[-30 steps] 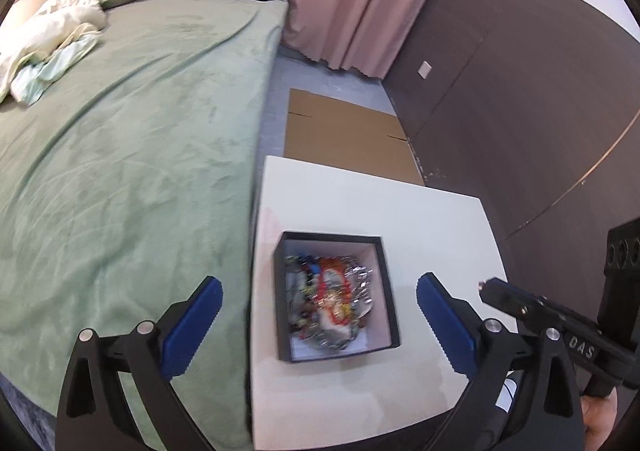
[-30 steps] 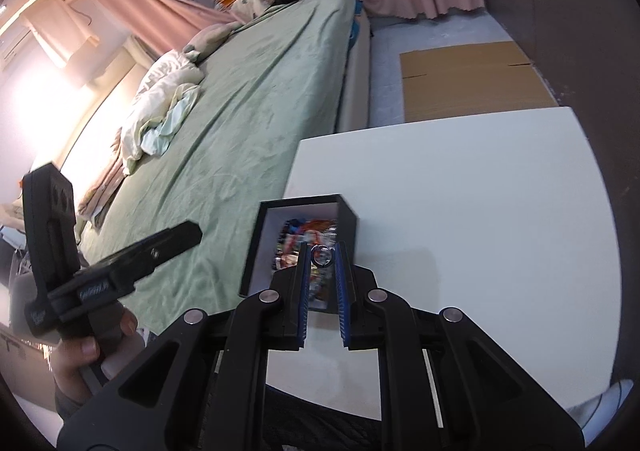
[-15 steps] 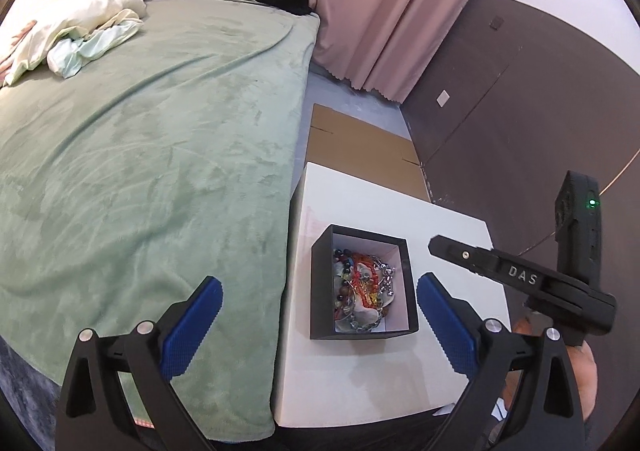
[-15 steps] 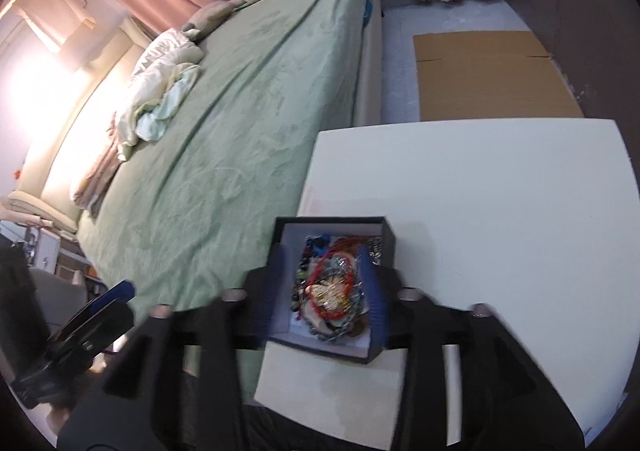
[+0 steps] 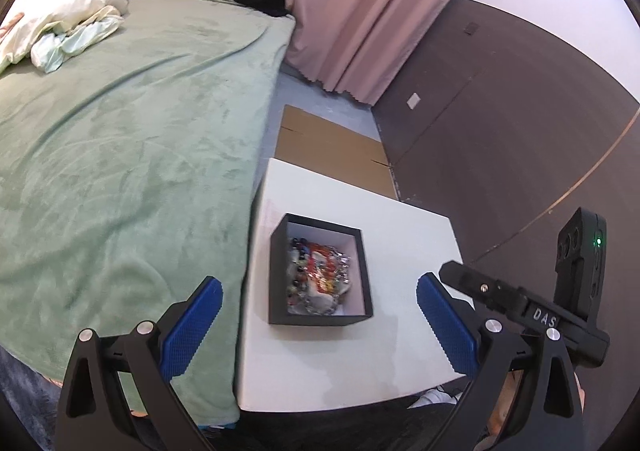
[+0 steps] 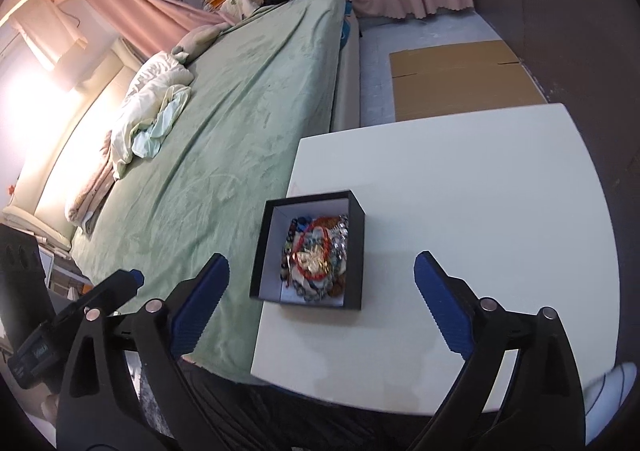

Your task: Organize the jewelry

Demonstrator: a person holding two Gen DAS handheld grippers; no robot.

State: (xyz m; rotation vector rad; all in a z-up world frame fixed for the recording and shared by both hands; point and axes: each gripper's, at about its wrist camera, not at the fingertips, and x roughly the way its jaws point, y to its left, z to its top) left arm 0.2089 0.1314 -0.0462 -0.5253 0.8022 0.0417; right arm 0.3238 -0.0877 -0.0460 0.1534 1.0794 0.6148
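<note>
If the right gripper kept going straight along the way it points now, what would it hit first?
Probably the black box of jewelry on the white table. The right gripper, jaws just opened wide and empty, points down at it; nothing shows between, though depth is hard to judge.

Green blanket [image 5: 132,155] spread over the bed, crumpled pale bedding [image 6: 148,119] at its head. Pink curtains [image 5: 360,11] behind. Flattened cardboard [image 6: 460,79] on the floor beyond the white table [image 6: 480,191].
</note>
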